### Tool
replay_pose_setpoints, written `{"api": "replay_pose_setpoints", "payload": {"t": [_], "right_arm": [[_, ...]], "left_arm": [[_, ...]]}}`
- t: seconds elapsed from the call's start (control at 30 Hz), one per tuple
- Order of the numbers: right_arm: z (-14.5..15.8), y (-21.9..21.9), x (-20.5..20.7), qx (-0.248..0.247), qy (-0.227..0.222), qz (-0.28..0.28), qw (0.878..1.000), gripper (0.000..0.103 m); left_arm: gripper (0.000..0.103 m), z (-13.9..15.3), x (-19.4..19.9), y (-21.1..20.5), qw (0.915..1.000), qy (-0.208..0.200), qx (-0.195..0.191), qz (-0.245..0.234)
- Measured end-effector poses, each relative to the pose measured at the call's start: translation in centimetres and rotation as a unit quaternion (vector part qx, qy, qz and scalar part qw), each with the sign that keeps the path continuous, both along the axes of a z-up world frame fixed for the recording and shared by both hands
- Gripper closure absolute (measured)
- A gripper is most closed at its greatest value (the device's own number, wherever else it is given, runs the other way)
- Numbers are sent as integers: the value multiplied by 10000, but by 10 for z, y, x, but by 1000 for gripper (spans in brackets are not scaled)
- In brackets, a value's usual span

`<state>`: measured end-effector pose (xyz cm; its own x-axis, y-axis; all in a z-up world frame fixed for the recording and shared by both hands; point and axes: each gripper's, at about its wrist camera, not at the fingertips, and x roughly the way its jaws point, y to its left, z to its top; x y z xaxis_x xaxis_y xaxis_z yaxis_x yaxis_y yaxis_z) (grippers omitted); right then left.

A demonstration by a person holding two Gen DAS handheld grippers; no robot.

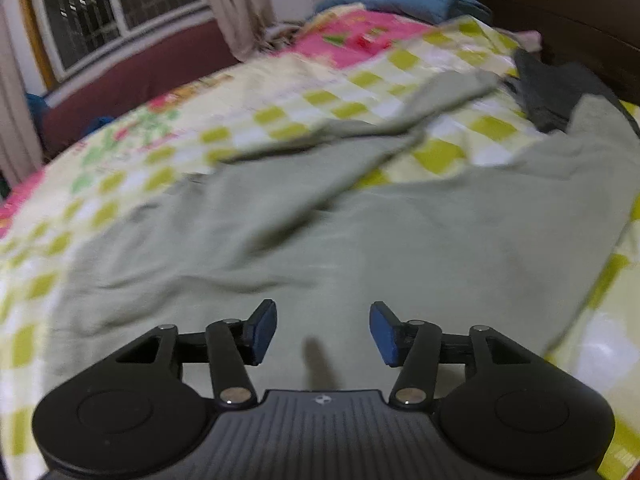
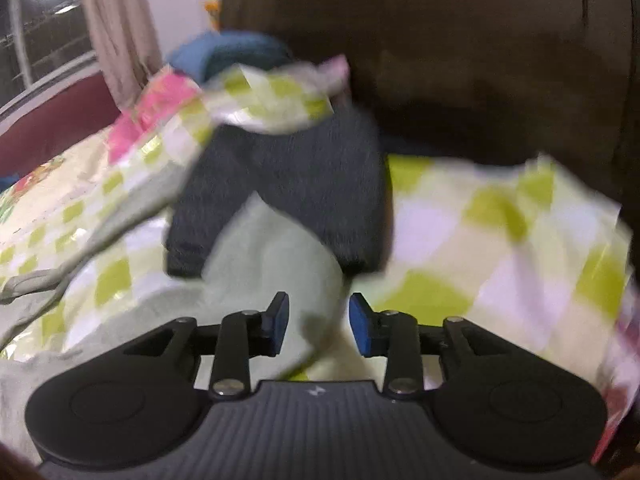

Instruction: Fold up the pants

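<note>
Getting ready to grab the green pants (image 1: 320, 248) on the bed (image 1: 280, 120), left claw (image 1: 323, 332) and right claw (image 2: 319, 324) wide, holding nothing; next, pinching an edge

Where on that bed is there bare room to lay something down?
Bare checkered bedspread lies between the pale green pants and the maroon wall under the window, and more right of the dark garment. Crowded: the bed's far end, with that garment, a blue bundle and rumpled bedding.
</note>
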<state>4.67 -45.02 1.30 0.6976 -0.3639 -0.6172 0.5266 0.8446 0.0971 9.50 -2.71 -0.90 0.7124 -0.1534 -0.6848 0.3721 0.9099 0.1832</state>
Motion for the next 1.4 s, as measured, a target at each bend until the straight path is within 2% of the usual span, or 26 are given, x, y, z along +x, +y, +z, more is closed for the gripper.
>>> {"api": "replay_pose_setpoints", "payload": {"t": [0.07,0.1,0.17,0.23,0.3,0.37,0.43,0.5,0.6,0.63,0.7,0.77,0.8,0.83,0.87,0.9,1.0,1.07,1.13,1.23,1.33,1.4], "right_arm": [[14,24,19,-354,-100,553,9978,67],[20,44,34,-551,-90,987,9935,63],[21,85,70,-784,3,1946,9777,58],[12,131,122,-940,174,2968,9501,56],[-3,180,180,-1222,377,3793,9164,56],[-13,218,230,-1279,524,4340,8903,56],[-21,250,268,-1282,670,4790,8658,53],[-31,279,302,-1598,857,5161,8371,50],[-46,296,327,-1973,1121,5322,8156,41],[-50,296,334,-1960,1215,5339,8135,41],[-64,297,350,-1846,1475,5322,8130,41],[-71,295,360,-1635,1493,5234,8228,44],[-72,291,364,-1428,1491,5173,8305,60],[-71,288,366,-1168,1546,5163,8342,90],[-71,289,366,-1077,1610,5099,8381,101],[-69,290,363,-1161,1625,5033,8407,101],[-54,288,351,-1278,1503,4923,8477,101],[-32,285,337,-1246,1230,4936,8519,101],[-4,282,314,-1297,846,4928,8563,101],[40,272,259,-1393,301,5000,8542,101],[68,253,178,-1381,-97,5147,8461,101],[67,247,124,-1589,-190,5252,8358,101]], "left_arm": [[32,9,10,25,9996,-222,142,88],[29,11,17,36,9990,-340,256,130],[25,13,37,63,9965,-574,550,243],[24,11,60,87,9936,-681,829,359],[24,8,92,115,9908,-655,1046,564],[24,6,123,142,9901,-525,1044,777],[23,4,156,167,9911,-262,846,994],[23,-1,183,183,9919,2,643,1094],[22,-17,216,192,9919,379,474,1112],[21,-24,223,190,9919,479,413,1100],[5,-38,236,192,9907,591,361,1173],[2,-45,246,197,9886,583,199,1374],[6,-46,249,202,9870,661,27,1466],[11,-45,249,207,9851,747,-170,1537],[24,-44,248,210,9842,791,-279,1559],[40,-42,247,211,9837,806,-289,1578],[60,-32,246,213,9816,892,-322,1655],[67,-20,239,209,9834,789,-245,1613],[69,1,221,202,9876,451,-162,1494],[70,38,171,202,9901,-13,-383,1347],[71,63,98,211,9890,-357,-629,1293],[71,67,46,216,9882,-506,-692,1270]]}}
